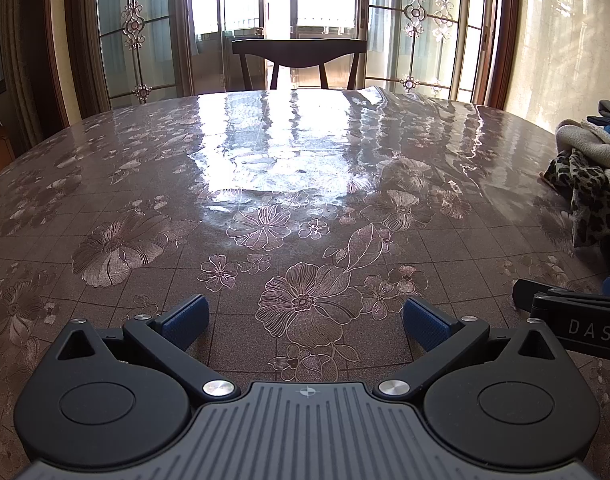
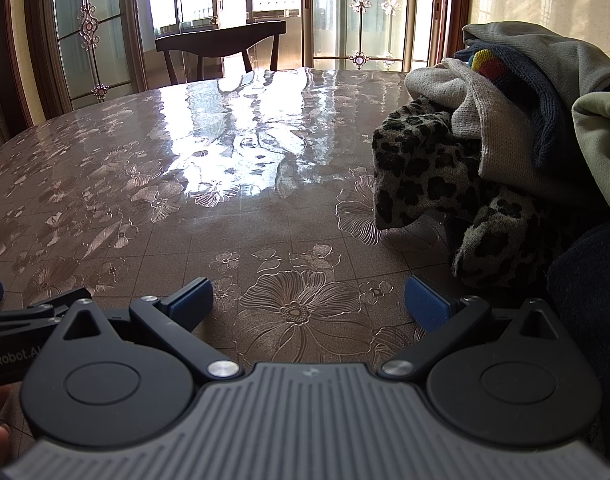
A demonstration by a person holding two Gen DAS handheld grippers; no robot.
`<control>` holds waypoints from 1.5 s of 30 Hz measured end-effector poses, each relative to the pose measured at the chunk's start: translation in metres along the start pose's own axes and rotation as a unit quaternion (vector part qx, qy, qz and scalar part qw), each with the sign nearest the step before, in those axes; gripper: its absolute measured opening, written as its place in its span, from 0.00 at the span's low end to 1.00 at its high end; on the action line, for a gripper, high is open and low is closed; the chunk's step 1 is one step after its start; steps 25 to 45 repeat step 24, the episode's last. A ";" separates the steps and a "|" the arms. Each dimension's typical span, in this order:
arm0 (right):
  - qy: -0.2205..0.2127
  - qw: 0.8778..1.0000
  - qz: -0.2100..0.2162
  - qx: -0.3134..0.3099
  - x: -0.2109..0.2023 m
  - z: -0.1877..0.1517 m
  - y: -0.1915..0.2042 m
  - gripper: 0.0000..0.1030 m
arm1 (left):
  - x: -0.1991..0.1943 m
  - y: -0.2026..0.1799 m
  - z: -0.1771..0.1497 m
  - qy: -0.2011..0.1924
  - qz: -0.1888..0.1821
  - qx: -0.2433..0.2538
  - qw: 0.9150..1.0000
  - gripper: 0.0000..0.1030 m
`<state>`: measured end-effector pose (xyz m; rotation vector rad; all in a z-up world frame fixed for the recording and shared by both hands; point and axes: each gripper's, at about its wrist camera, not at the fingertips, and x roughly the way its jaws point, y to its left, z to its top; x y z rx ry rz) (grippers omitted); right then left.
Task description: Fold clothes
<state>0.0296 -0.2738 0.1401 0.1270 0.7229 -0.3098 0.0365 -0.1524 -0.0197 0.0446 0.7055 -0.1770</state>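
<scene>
Black left gripper point(image 1: 305, 322), blue ribbed pads point(image 1: 187, 320), grey ridged body, seemingly plastic

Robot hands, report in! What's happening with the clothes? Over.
Left gripper and right gripper: jaws open, empty. Clothes pile heaped at table's right, untouched. Nothing in the way.

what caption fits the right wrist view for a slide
Open right gripper hovers over floral table, unfolded clothes pile heaped to its right.

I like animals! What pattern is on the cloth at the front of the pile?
Leopard spots on the cloth, clearest in the right wrist view.
</scene>
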 end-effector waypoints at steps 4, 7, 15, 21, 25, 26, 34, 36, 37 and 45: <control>0.000 1.000 0.000 0.000 0.000 0.000 0.000 0.99 | 0.000 0.000 0.000 0.000 0.000 0.000 1.000 1.00; 0.000 1.000 0.000 -0.001 -0.001 0.000 0.000 0.99 | 0.000 0.000 0.000 0.000 0.000 0.000 1.000 1.00; 0.000 1.000 0.000 -0.001 -0.001 0.000 0.000 0.99 | -0.001 0.001 0.000 -0.001 -0.004 -0.002 1.000 1.00; 0.000 1.000 0.000 -0.002 -0.001 0.000 0.000 0.99 | 0.000 0.001 0.000 0.000 -0.002 0.001 1.000 1.00; 0.000 1.000 0.000 -0.002 -0.001 0.000 0.000 0.99 | 0.001 0.001 0.001 0.000 -0.001 0.002 1.000 1.00; 0.000 1.000 0.000 -0.002 -0.001 0.000 0.000 0.99 | 0.001 0.001 0.001 0.000 -0.001 0.002 1.000 1.00; 0.000 1.000 0.000 -0.002 -0.001 0.000 0.000 0.99 | 0.001 0.001 0.001 0.000 -0.001 0.002 1.000 1.00; 0.000 1.000 0.000 -0.002 -0.001 0.000 0.000 0.99 | 0.001 0.001 0.001 0.000 -0.001 0.002 1.000 1.00; 0.000 1.000 0.000 -0.002 -0.001 0.000 0.000 0.99 | 0.001 0.001 0.001 0.000 -0.001 0.002 1.000 1.00; 0.000 1.000 0.000 -0.002 -0.001 0.000 0.000 0.99 | 0.001 0.001 0.001 0.000 -0.001 0.002 1.000 1.00</control>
